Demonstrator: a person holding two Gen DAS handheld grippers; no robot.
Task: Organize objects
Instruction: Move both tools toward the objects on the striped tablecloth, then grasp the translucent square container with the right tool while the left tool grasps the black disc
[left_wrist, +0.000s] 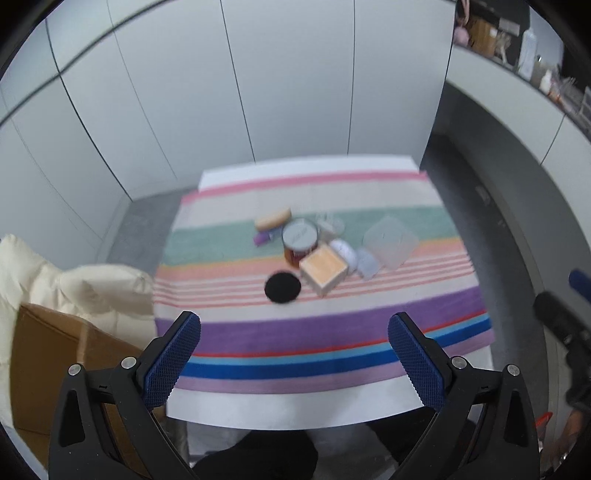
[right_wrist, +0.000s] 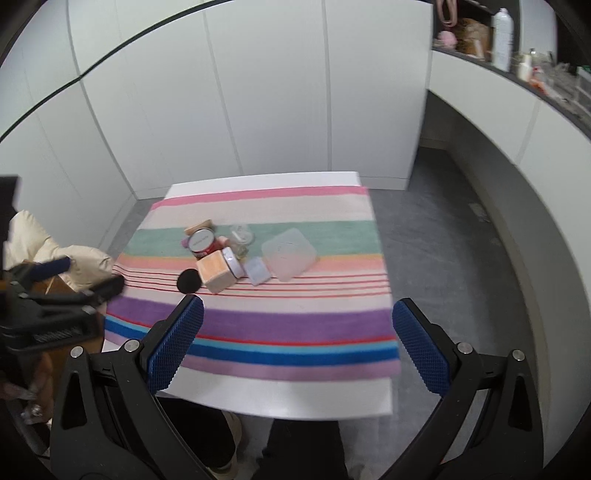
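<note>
Left wrist view shows our left claw (left_wrist: 294, 354) spread wide and empty above the near edge of the striped surface (left_wrist: 332, 332). Mid-cloth, left to right, we see a black disc (left_wrist: 282, 287), a lidded jar (left_wrist: 300, 240), an orange block (left_wrist: 324, 268) and a clear square lid (left_wrist: 390, 242), clustered together. Our right claw (right_wrist: 297, 334) gapes wide too, holding nothing.

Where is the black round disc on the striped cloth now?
In both wrist views the black round disc lies flat on the thin red stripes, at the near-left edge of the cluster, just left of the orange block, apart from both hand-held grippers.
</note>
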